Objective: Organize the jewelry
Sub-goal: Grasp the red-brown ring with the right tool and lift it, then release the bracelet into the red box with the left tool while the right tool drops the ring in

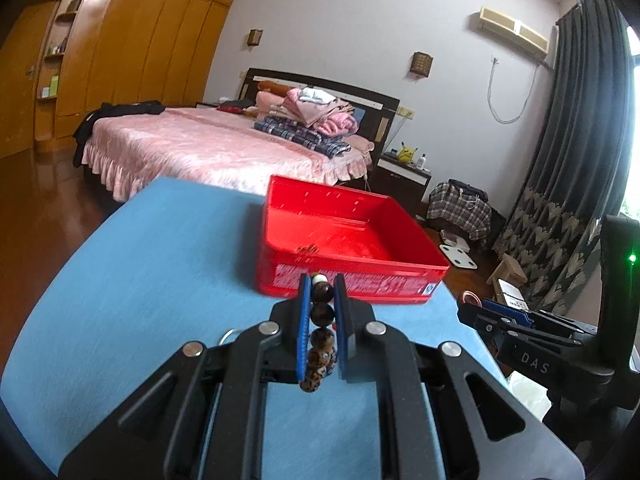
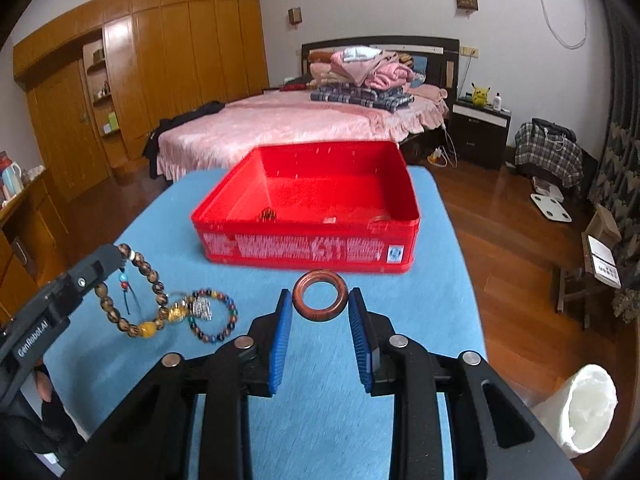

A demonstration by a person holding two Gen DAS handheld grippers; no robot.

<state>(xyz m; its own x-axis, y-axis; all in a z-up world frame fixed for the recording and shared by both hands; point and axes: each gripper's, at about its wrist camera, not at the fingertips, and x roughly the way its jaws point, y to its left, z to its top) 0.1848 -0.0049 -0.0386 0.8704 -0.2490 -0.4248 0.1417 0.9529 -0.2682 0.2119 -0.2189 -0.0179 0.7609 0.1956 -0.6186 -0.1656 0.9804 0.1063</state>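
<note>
One blue-covered table (image 2: 440, 300) carries everything, and one red tray (image 2: 304, 248) sits toward its far side, open-topped, with white printing along its near wall. Inside the tray, by the near wall, lie one small dark beaded piece (image 2: 269, 213) and a couple of pale items too blurred to name.

Two beaded bracelets and one ring are in play outside the tray. One brown bead bracelet (image 2: 154, 280), large wooden-looking beads with a yellow bead, a white one and a small red-and-blue tassel, hangs in a loop from the left gripper (image 1: 323, 288), whose jaws are nearly closed and pinch the strand. One smaller multicoloured bracelet (image 2: 224, 316) lies flat on the table just beside that loop, with a silvery charm (image 2: 202, 307) at its near-left edge. One reddish-brown ring (image 2: 320, 295), thick and glossy, is held by its outer rim between the tips of the right gripper (image 2: 320, 300); its jaws stand at a narrow gap set by the ring.

Both grippers tilt downward toward the tray, the left one lifted above the table.
</note>
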